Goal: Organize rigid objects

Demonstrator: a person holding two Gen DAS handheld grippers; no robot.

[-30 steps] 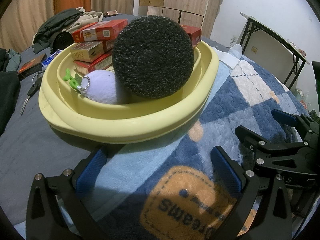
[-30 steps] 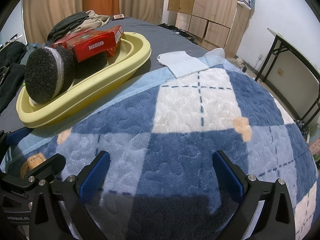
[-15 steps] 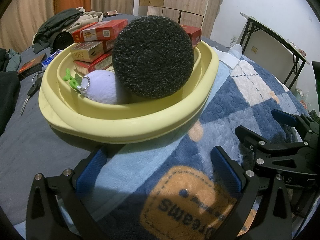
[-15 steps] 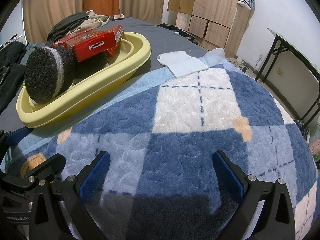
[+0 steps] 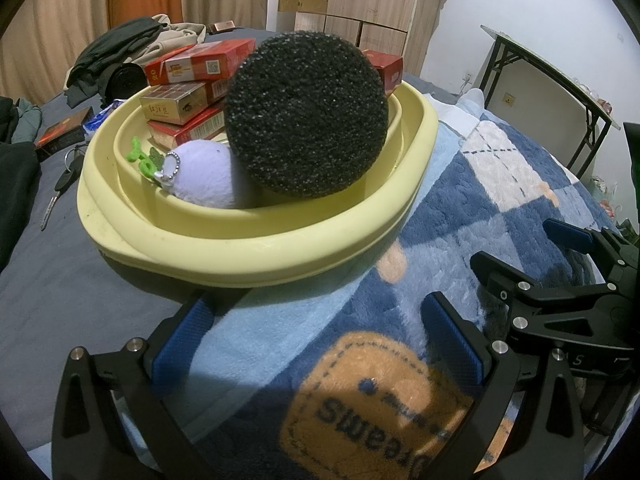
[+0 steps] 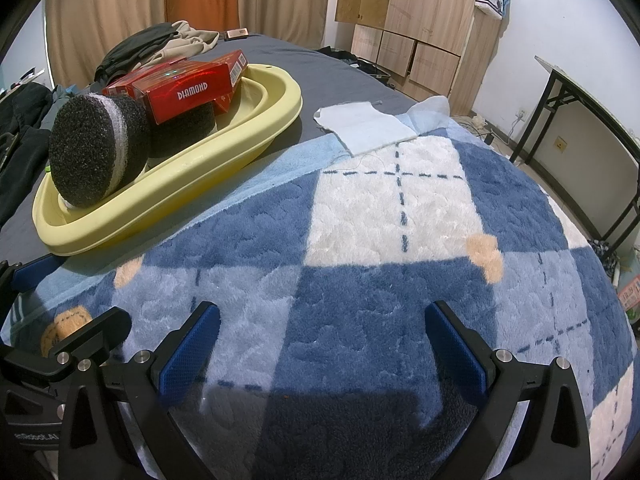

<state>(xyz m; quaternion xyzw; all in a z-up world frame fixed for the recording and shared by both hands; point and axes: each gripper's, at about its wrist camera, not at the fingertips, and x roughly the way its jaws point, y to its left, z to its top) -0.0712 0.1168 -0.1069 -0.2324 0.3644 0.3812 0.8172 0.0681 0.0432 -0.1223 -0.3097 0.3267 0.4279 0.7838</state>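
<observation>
Both the left tongs [image 5: 316,340] and the right tongs [image 6: 316,344] gape wide, holding nothing, low in frame over the plaid blanket [image 6: 400,208]. The yellow basin [image 5: 280,248], centre-left, holds a black sponge disc [image 5: 306,120], red boxes [image 5: 200,66] and a lilac plush [image 5: 204,176].

Seen from the left wrist, the basin [image 5: 256,248] sits at twelve o'clock on the blanket [image 5: 500,208], holding a sponge disc [image 5: 306,120] at its one o'clock side, a plush keychain [image 5: 204,178] at eleven, and cigarette cartons [image 5: 188,100] stacked behind both.
</observation>
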